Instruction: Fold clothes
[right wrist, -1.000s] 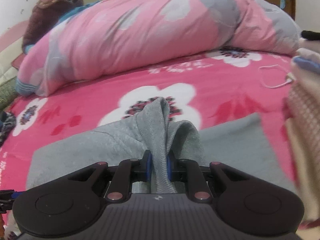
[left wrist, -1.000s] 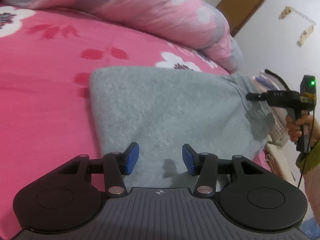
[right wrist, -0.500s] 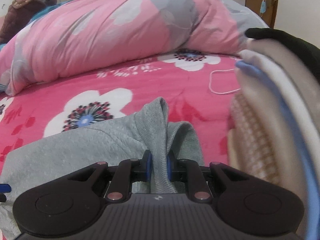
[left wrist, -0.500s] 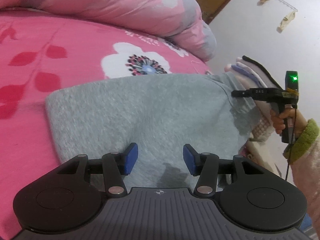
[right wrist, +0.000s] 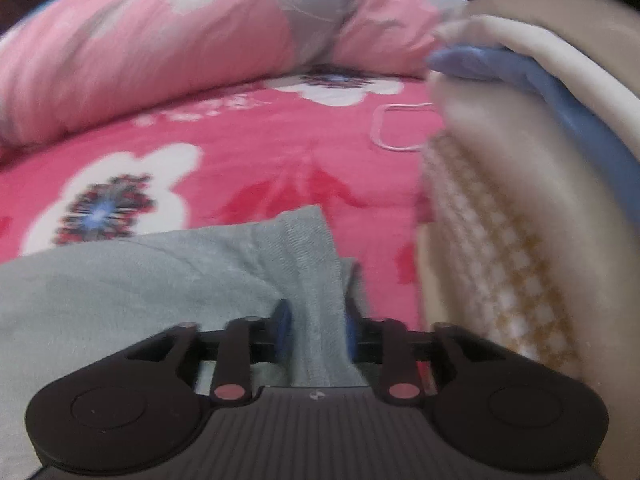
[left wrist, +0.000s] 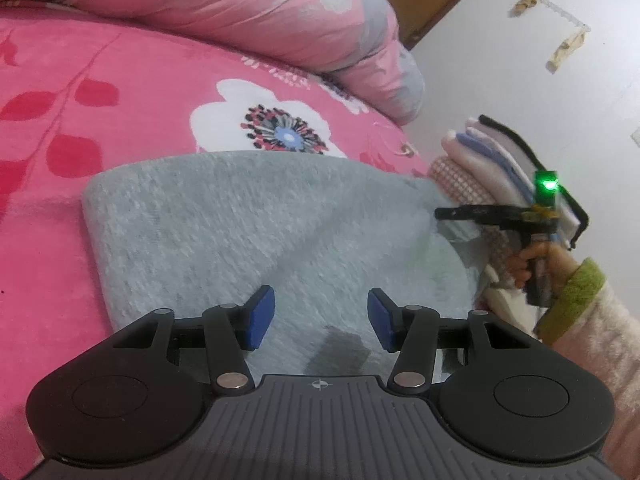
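The grey sweater [left wrist: 256, 232] lies folded on the pink bed [left wrist: 100, 120] — soft, light, floppy; best pinched at a doubled edge. Right hand-held gripper [right wrist: 316, 330] is opening around its corner; left hand-held gripper [left wrist: 322, 316] is opening, empty, over the sweater's near edge.

Garment [left wrist: 256, 232] on bed [left wrist: 120, 92], stack [left wrist: 492, 168] right.

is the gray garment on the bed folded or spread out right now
Folded. The gray garment lies as a compact doubled rectangle with a rounded fold edge on the pink bedspread.
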### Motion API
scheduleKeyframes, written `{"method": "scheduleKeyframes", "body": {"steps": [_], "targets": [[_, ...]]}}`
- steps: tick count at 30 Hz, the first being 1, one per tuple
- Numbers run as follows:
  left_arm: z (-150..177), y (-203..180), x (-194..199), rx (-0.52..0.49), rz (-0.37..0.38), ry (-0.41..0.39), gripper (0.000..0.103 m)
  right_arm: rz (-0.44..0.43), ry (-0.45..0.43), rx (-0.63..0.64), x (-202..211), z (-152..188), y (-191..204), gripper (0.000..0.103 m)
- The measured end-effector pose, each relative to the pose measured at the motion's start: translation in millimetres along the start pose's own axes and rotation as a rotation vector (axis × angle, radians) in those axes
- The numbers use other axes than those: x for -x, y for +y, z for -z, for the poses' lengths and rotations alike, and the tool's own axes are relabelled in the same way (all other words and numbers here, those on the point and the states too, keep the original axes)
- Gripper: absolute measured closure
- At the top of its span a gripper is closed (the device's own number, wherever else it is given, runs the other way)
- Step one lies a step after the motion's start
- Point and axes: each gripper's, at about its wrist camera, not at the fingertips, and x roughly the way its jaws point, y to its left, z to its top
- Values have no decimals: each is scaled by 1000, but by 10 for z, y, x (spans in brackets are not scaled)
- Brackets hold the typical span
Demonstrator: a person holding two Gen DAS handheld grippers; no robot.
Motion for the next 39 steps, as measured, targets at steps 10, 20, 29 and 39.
{"method": "scheduleKeyframes", "body": {"steps": [10, 20, 29, 39], "targets": [[56, 77, 334, 23, -18, -83, 40, 253, -321, -36, 1221, 682, 433, 54], [-75, 209, 818, 150, -196, -178, 40, -271, -330, -120, 2144, 2099, 1339, 49], [-3, 218, 857, 181, -274, -142, 40, -316, -504, 587, 2429, 2518, 3086, 32], [-71, 426, 643, 220, -257, -63, 40, -27, -480, 1019, 1627, 2505, 3771, 47]]}}
